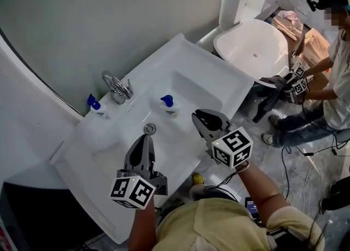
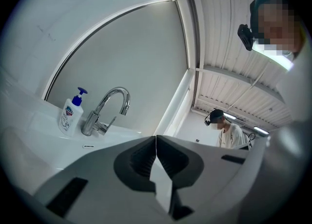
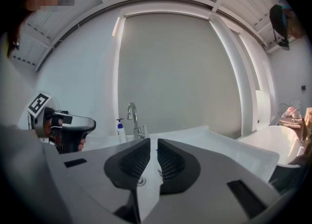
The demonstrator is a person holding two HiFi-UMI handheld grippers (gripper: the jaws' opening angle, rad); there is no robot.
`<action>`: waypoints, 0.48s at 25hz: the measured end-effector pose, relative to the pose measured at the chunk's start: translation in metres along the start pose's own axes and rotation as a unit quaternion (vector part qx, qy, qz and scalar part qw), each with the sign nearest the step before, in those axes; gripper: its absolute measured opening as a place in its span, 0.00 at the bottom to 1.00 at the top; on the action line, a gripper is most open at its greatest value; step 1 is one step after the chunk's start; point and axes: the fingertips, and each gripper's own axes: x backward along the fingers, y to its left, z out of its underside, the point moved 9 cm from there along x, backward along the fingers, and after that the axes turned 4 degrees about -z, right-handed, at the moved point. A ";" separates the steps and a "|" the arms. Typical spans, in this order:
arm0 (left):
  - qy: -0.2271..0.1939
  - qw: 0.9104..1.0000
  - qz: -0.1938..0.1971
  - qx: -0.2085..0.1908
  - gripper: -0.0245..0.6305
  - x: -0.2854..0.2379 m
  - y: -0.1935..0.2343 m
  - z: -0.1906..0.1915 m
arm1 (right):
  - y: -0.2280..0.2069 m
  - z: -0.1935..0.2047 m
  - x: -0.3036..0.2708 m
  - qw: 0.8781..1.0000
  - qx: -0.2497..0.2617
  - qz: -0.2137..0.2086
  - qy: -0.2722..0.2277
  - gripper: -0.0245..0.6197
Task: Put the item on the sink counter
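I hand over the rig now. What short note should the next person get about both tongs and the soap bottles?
Left gripper: tongs shut, empty, above the white sink.
Right gripper: tongs nearly together, narrow gap, nothing between.
White soap bottle with blue pump: on the counter, beside the chrome faucet.
Second such bottle: seems to stand in the basin.
Done: one bottle on the counter. Left: probably move the second there.

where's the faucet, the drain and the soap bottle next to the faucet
faucet (image 2: 89,123): left gripper view, on its lower body
drain (image 1: 150,129): head view, on the metal ring
soap bottle (image 2: 70,115): left gripper view, on its label
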 end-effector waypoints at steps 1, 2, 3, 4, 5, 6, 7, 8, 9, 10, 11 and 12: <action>0.000 1.000 0.000 -0.001 0.10 0.002 -0.001 0.000 | 0.002 0.000 0.004 1.000 -0.008 0.003 -0.002 0.13; 0.001 1.000 0.001 -0.001 0.10 0.004 -0.002 0.000 | 0.003 0.001 0.008 1.000 -0.015 0.006 -0.003 0.13; 0.002 1.000 0.002 -0.002 0.10 0.006 -0.004 0.001 | 0.005 0.001 0.013 1.000 -0.022 0.008 -0.004 0.13; 0.005 1.000 0.002 -0.003 0.10 0.007 -0.005 0.001 | 0.006 0.001 0.016 1.000 -0.028 0.011 -0.005 0.13; 0.008 1.000 0.002 -0.005 0.10 0.008 -0.006 0.002 | 0.008 0.002 0.020 0.999 -0.033 0.014 -0.005 0.12; 0.011 1.000 0.002 -0.007 0.10 0.009 -0.006 0.002 | 0.010 0.002 0.023 0.999 -0.036 0.017 -0.006 0.12; 0.013 1.000 0.003 -0.009 0.10 0.010 -0.007 0.002 | 0.012 0.003 0.026 0.999 -0.039 0.021 -0.006 0.12; 0.015 1.000 0.004 -0.012 0.10 0.011 -0.009 0.003 | 0.014 0.004 0.028 0.999 -0.044 0.024 -0.006 0.12; 0.017 1.000 0.006 -0.015 0.10 0.013 -0.010 0.004 | 0.016 0.005 0.031 0.998 -0.050 0.026 -0.006 0.12; 0.019 1.000 0.007 -0.018 0.10 0.014 -0.012 0.005 | 0.017 0.007 0.034 0.998 -0.059 0.028 -0.007 0.12; 0.021 1.000 0.007 -0.022 0.10 0.016 -0.013 0.006 | 0.019 0.008 0.037 0.997 -0.069 0.029 -0.008 0.12; 0.023 0.999 0.007 -0.026 0.10 0.018 -0.015 0.007 | 0.020 0.008 0.040 0.996 -0.079 0.031 -0.009 0.12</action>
